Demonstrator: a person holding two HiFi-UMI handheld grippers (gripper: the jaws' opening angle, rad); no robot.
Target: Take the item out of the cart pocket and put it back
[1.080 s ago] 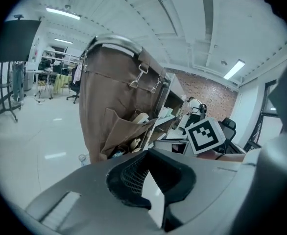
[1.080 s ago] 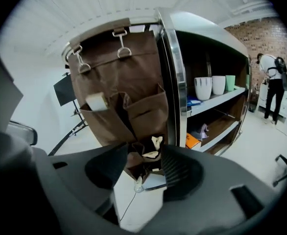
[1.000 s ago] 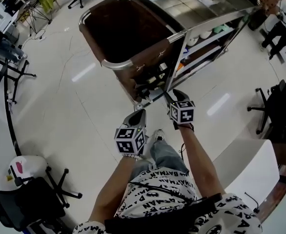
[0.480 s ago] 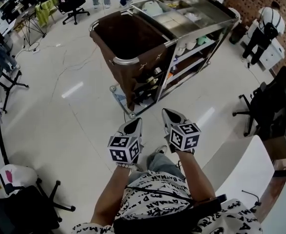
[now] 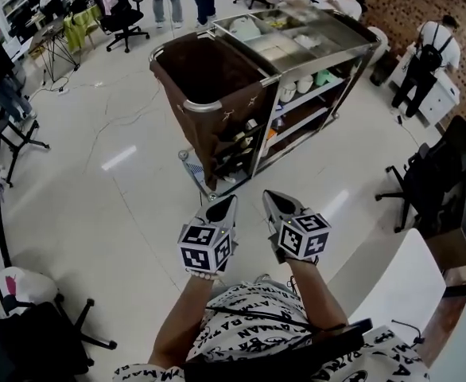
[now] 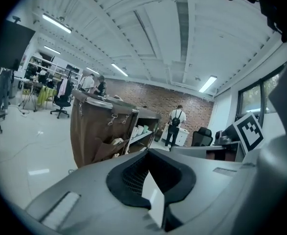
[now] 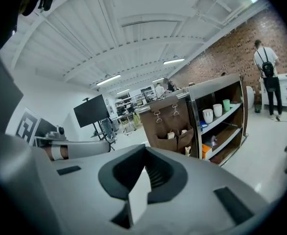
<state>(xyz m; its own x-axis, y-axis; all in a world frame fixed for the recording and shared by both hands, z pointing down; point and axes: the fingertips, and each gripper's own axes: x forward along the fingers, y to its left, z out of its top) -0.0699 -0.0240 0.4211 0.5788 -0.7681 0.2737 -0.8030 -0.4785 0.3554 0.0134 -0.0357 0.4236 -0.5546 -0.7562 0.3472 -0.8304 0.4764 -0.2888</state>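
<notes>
A steel cart (image 5: 312,42) with a brown laundry bag (image 5: 209,74) stands ahead on the pale floor. Brown cloth pockets (image 5: 237,146) hang on its near end, by the shelves. In the right gripper view the pockets (image 7: 175,136) hold small pale items (image 7: 171,135); the left gripper view shows the pockets (image 6: 109,148) too. My left gripper (image 5: 227,201) and right gripper (image 5: 269,196) float side by side, well short of the cart, pointing at it. Both are shut with nothing between the jaws.
Cups and bottles sit on the cart's shelves (image 5: 300,86). Black office chairs stand at right (image 5: 432,181) and lower left (image 5: 34,333). People stand behind the cart (image 5: 432,46). A white table (image 5: 400,293) is close at lower right, stands (image 5: 10,134) at left.
Both grippers have drawn back from the cart's pocket end and risen. The right one was up at the pockets a second ago. The cart now looks farther off.
</notes>
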